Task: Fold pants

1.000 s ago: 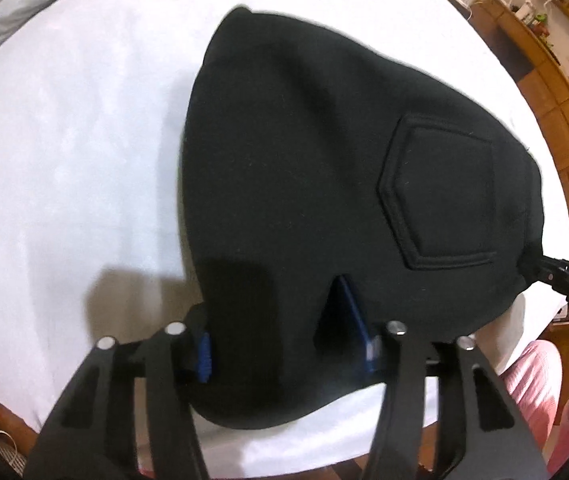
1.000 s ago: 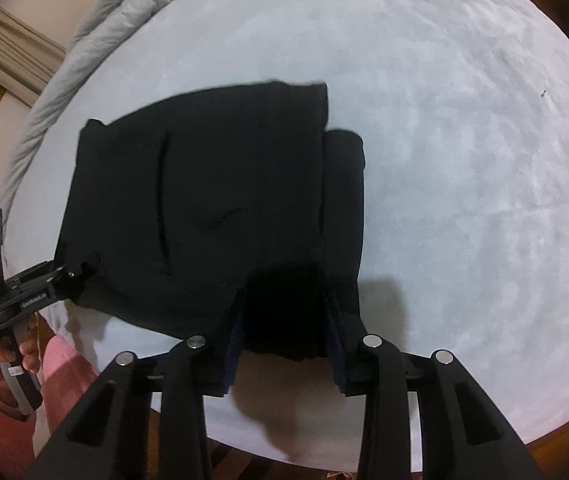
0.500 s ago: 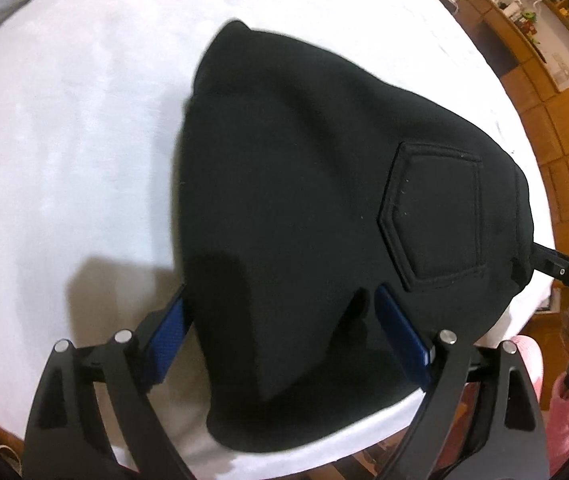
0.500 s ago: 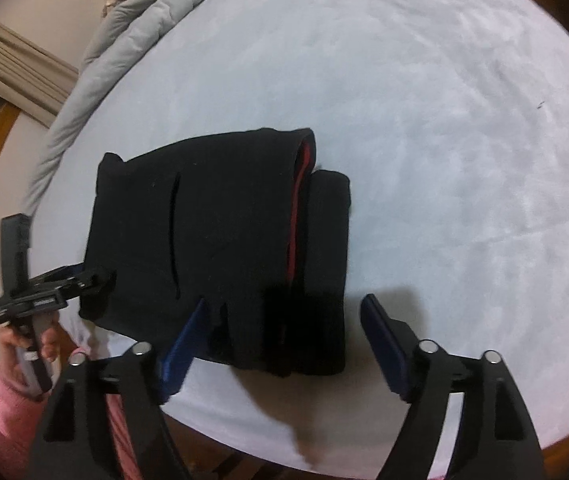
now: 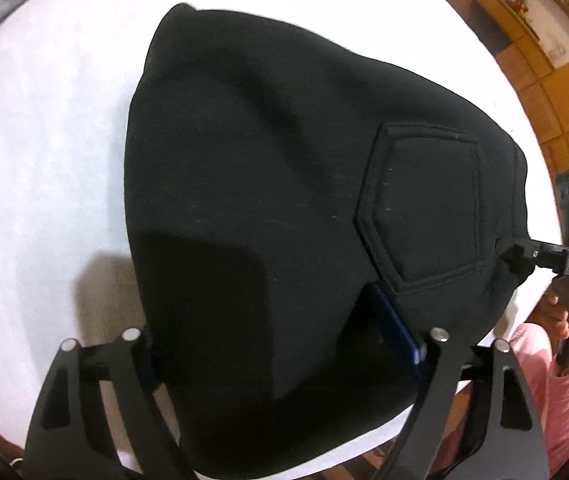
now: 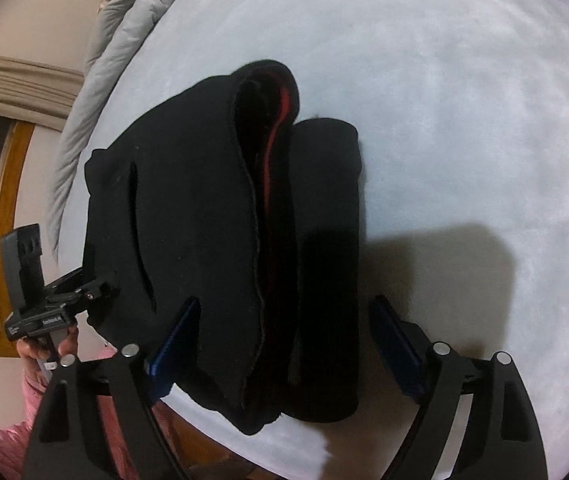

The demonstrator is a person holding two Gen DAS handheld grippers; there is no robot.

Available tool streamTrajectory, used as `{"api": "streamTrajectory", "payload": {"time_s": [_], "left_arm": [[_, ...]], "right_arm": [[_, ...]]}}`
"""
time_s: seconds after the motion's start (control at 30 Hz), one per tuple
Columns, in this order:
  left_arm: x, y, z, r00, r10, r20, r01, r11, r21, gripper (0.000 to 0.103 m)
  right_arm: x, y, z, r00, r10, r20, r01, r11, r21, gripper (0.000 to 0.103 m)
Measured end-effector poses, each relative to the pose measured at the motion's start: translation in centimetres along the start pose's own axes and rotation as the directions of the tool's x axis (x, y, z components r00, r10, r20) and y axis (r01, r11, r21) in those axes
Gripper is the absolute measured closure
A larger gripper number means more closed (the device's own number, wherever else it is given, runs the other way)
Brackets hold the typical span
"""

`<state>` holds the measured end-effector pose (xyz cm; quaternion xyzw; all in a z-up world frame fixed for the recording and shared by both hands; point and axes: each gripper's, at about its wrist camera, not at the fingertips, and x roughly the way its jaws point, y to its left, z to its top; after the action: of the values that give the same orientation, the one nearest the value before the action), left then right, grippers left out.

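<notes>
The black pants (image 5: 268,208) lie folded into a thick bundle on the white bed, back pocket (image 5: 424,208) up. In the right wrist view the folded pants (image 6: 188,240) show stacked layers with a red lining strip (image 6: 274,136). My left gripper (image 5: 280,332) is open, its fingers on either side of the bundle's near edge. My right gripper (image 6: 284,328) is open, its blue pads (image 6: 394,336) straddling the bundle's other end. Each gripper shows at the edge of the other's view, the right one (image 5: 524,256) touching the fabric.
The white bed sheet (image 6: 464,120) spreads wide beyond the pants. A grey quilt (image 6: 120,32) lies bunched at the far edge. Wooden cabinets (image 5: 556,80) stand at the right. The person's pink sleeve (image 5: 556,392) is near the bed's front edge.
Both grippers opened from their grip on the bundle's edge. The left has since narrowed a little and pushed in over it. The right has moved closer, its jaws wide around the end.
</notes>
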<state>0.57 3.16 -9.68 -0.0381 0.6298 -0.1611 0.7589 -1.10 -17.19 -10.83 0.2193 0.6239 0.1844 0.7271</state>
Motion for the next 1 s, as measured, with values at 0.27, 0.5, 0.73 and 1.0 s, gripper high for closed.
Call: {"api": "streamTrajectory", "payload": {"time_s": [0.27, 0.5, 0.73, 1.0], "left_arm": [[-1.2, -1.5, 1.1, 0.995, 0.082, 0.048, -0.084, 0.996, 0.025, 0.045], [-1.9, -2.6, 1.1, 0.988, 0.132, 0.077, -0.135, 0.990, 0.031, 0.067], [-2.7, -1.8, 0.8, 0.985, 0.141, 0.100, -0.146, 0.988, 0.045, 0.074], [-3.7, -0.7, 0.1, 0.986, 0.107, 0.127, -0.111, 0.993, 0.025, 0.081]], "right_arm": [[-0.4, 1.5, 0.1, 1.000, -0.024, 0.016, 0.026, 0.997, -0.068, 0.047], [-1.3, 2.1, -0.5, 0.997, -0.041, 0.059, 0.046, 0.995, -0.088, 0.059], [-0.8, 3.6, -0.4, 0.994, -0.064, 0.085, 0.071, 0.993, -0.090, 0.062], [-1.3, 3.6, -0.7, 0.993, -0.052, 0.102, 0.061, 0.994, -0.085, 0.064]]}}
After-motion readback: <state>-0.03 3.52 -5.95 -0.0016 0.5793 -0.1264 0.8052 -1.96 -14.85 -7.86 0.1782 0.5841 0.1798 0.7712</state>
